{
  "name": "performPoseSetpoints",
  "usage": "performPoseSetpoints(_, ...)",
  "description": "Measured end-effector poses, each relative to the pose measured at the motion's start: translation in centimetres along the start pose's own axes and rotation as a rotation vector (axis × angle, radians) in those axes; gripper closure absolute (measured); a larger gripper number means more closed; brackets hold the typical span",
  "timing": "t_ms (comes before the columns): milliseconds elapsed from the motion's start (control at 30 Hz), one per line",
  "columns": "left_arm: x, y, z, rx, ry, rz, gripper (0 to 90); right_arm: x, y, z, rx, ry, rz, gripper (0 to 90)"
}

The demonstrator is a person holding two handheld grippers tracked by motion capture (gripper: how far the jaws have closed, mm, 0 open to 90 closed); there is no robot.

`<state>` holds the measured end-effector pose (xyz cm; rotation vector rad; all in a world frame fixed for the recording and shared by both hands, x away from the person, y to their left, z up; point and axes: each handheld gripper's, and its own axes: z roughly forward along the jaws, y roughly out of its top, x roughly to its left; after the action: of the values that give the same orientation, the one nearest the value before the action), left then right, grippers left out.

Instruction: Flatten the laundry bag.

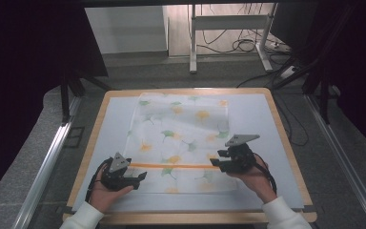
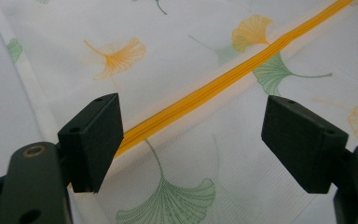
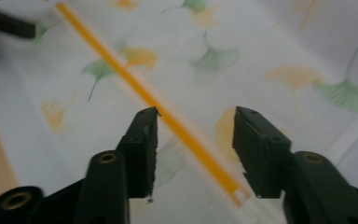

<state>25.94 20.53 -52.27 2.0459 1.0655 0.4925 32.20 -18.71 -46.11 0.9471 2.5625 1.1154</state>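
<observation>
A white cloth pouch [image 1: 181,133] printed with green and orange ginkgo leaves lies flat on the table mat. An orange zipper [image 1: 176,166] runs across its near part. My left gripper [image 1: 140,177] sits at the zipper's left end, jaws wide open. In the left gripper view [image 2: 191,126] the zipper [image 2: 223,81] starts by the left jaw and runs away up to the right. My right gripper [image 1: 219,161] is at the zipper's right end and is open. In the right gripper view [image 3: 196,126] the blurred zipper [image 3: 135,84] passes between the jaws untouched.
The pale mat [image 1: 257,124] covers a table with a wooden rim [image 1: 286,143]. Metal rails [image 1: 47,162] run along both sides. Beyond the far edge stand desk legs [image 1: 193,43] and cables [image 1: 243,45] on the floor. The left gripper's jaw [image 3: 9,23] shows far off in the right gripper view.
</observation>
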Motion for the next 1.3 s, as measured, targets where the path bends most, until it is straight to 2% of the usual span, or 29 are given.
performPoseSetpoints(67, 0.0, 0.0, 0.0, 0.001, 0.002, 0.001, 20.7, 0.7, -1.0, 0.2, 0.029, 0.013, -0.014, 41.2)
performPoseSetpoints(100, 0.0, 0.0, 0.0, 0.001, 0.002, 0.001, 20.7, 0.7, -1.0, 0.2, 0.029, 0.013, -0.014, 41.2)
performPoseSetpoints(133, 0.0, 0.0, 0.1, 0.003, 0.002, 0.003, 20.7, 1.6, -1.9, 0.7, 0.069, 0.026, -0.041, 36.2)
performPoseSetpoints(267, -0.1, 0.0, 0.1, 0.003, 0.005, 0.005, 20.7, 2.8, -2.6, 2.2, 0.132, 0.042, -0.074, 27.9)
performPoseSetpoints(433, 0.0, 0.0, 0.0, 0.001, 0.006, 0.001, 20.7, 3.7, -2.6, 3.8, 0.181, 0.050, -0.096, 24.1)
performPoseSetpoints(467, 0.0, 0.0, 0.0, 0.003, 0.005, 0.003, 20.7, 3.9, -2.8, 4.3, 0.204, 0.053, -0.115, 23.0)
performPoseSetpoints(700, -0.1, 0.0, 0.1, 0.005, 0.005, 0.008, 20.7, 4.0, -3.2, 4.6, 0.244, 0.035, -0.128, 21.4)
performPoseSetpoints(833, -0.1, 0.0, 0.1, 0.007, 0.006, 0.007, 20.7, 4.2, -3.4, 4.7, 0.256, -0.004, -0.168, 28.6)
performPoseSetpoints(933, -0.2, 0.0, 0.1, 0.008, 0.006, 0.009, 20.7, 4.3, -3.4, 4.7, 0.255, -0.015, -0.166, 34.7)
performPoseSetpoints(1033, -0.2, 0.0, 0.1, 0.007, 0.006, 0.009, 20.7, 4.1, -3.3, 4.5, 0.248, -0.022, -0.158, 47.9)
performPoseSetpoints(1067, -0.2, 0.0, 0.1, 0.007, 0.007, 0.009, 20.7, 4.0, -3.3, 4.4, 0.241, -0.026, -0.158, 54.7)
performPoseSetpoints(1167, -0.2, 0.0, 0.2, 0.009, 0.006, 0.010, 20.7, 3.6, -3.3, 4.3, 0.234, -0.028, -0.146, 65.7)
performPoseSetpoints(1233, -0.2, 0.0, 0.2, 0.011, 0.006, 0.012, 20.8, 3.5, -3.3, 4.3, 0.229, -0.026, -0.154, 76.0)
performPoseSetpoints(1300, -0.2, 0.0, 0.2, 0.013, 0.005, 0.014, 20.7, 3.7, -3.3, 4.3, 0.230, -0.026, -0.168, 82.0)
